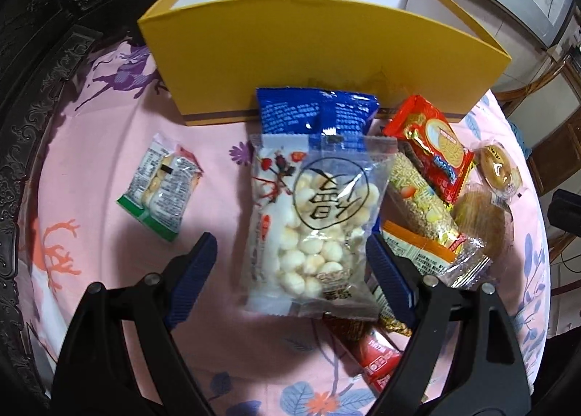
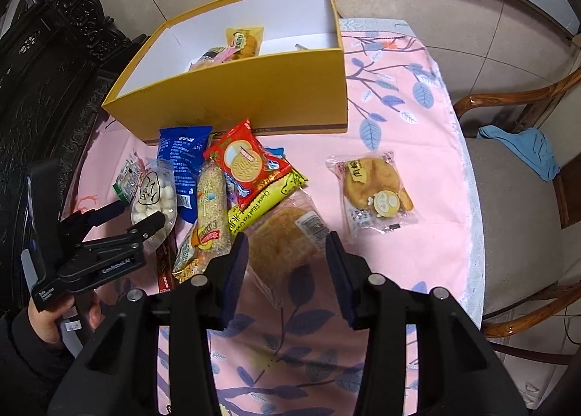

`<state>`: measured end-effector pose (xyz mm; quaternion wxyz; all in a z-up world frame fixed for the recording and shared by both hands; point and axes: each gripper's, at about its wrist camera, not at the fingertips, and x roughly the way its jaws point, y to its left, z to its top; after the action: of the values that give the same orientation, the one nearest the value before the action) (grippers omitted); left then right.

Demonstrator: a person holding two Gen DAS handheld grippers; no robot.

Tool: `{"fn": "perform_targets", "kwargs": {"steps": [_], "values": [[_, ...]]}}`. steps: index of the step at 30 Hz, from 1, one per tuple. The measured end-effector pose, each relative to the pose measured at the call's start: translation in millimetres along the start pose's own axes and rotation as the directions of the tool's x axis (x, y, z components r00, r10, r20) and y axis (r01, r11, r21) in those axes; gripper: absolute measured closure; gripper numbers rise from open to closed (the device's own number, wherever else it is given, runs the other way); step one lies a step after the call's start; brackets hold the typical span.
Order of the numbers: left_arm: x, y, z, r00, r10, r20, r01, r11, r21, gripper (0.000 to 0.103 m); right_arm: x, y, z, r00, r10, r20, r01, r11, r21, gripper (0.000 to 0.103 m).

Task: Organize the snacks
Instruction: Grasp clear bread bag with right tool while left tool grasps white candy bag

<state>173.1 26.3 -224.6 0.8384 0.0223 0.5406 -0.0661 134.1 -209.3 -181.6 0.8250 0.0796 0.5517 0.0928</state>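
A yellow box [image 1: 319, 52] with a white inside stands at the back of the pink table; in the right wrist view the box [image 2: 254, 96] holds a few snacks [image 2: 243, 43]. A clear bag of white puffed balls [image 1: 312, 227] lies between the fingers of my open left gripper [image 1: 290, 252], which also shows in the right wrist view [image 2: 134, 216]. My open right gripper [image 2: 287, 256] straddles a clear-wrapped brown pastry [image 2: 287, 234]. A blue packet [image 1: 316, 110], a red biscuit packet [image 2: 247, 161] and a sesame bar [image 2: 210, 205] lie piled between.
A small green-edged packet [image 1: 159, 190] lies apart at the left. A wrapped bun with a smiley label [image 2: 374, 190] lies alone at the right. A wooden chair with a blue cloth [image 2: 523, 150] stands past the table's right edge. Dark carved furniture [image 2: 43, 63] is at the left.
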Motion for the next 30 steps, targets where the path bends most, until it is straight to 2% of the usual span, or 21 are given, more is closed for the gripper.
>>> {"fn": "perform_targets", "kwargs": {"steps": [1, 4, 5, 7, 10, 11, 18, 19, 26, 28, 29, 30], "values": [[2, -1, 0, 1.000, 0.002, -0.005, -0.002, 1.000, 0.004, 0.018, 1, -1, -1, 1.000, -0.001, -0.002, 0.001, 1.000, 0.001, 0.058], [7, -7, -2, 1.000, 0.001, -0.016, -0.001, 1.000, 0.008, 0.033, 5, 0, -4, 1.000, -0.002, -0.014, 0.002, 1.000, -0.002, 0.058], [7, -7, -2, 1.000, 0.001, -0.008, -0.001, 1.000, 0.005, 0.042, 6, 1, -5, 1.000, 0.000, -0.018, -0.001, 1.000, -0.002, 0.058], [5, -7, -2, 1.000, -0.002, -0.002, 0.002, 1.000, -0.003, 0.049, 10, 2, -8, 1.000, 0.004, -0.025, -0.004, 1.000, -0.001, 0.058], [3, -6, -3, 1.000, -0.011, 0.007, 0.011, 1.000, -0.005, 0.054, 21, 6, -14, 0.999, 0.017, -0.049, -0.017, 1.000, -0.005, 0.058], [3, -5, -3, 1.000, -0.014, 0.010, 0.014, 1.000, -0.006, 0.059, 25, 8, -15, 0.998, 0.017, -0.058, -0.018, 1.000, -0.009, 0.058], [-1, -1, -3, 0.999, -0.028, 0.028, 0.028, 1.000, 0.002, 0.071, 52, 10, -16, 0.993, -0.029, -0.111, 0.026, 0.999, -0.029, 0.058], [-1, 0, -3, 0.999, -0.027, 0.034, 0.027, 1.000, 0.003, 0.077, 54, 9, -16, 0.993, -0.025, -0.115, 0.023, 1.000, -0.019, 0.058], [-2, 2, -3, 0.998, -0.038, 0.049, 0.039, 0.999, -0.002, 0.081, 63, 5, -25, 0.986, 0.037, -0.160, -0.029, 0.998, 0.056, 0.057], [-2, 2, -3, 0.998, -0.037, 0.050, 0.037, 0.999, -0.001, 0.081, 73, 2, -25, 0.982, 0.067, -0.175, -0.048, 0.993, 0.108, 0.057], [-2, 3, -3, 0.998, -0.038, 0.050, 0.038, 0.999, -0.002, 0.081, 76, 0, -25, 0.982, 0.086, -0.170, -0.064, 0.989, 0.134, 0.053], [-2, 3, -3, 0.998, -0.039, 0.050, 0.039, 0.999, -0.004, 0.081, 78, -2, -23, 0.982, 0.099, -0.163, -0.072, 0.985, 0.159, 0.043]]}}
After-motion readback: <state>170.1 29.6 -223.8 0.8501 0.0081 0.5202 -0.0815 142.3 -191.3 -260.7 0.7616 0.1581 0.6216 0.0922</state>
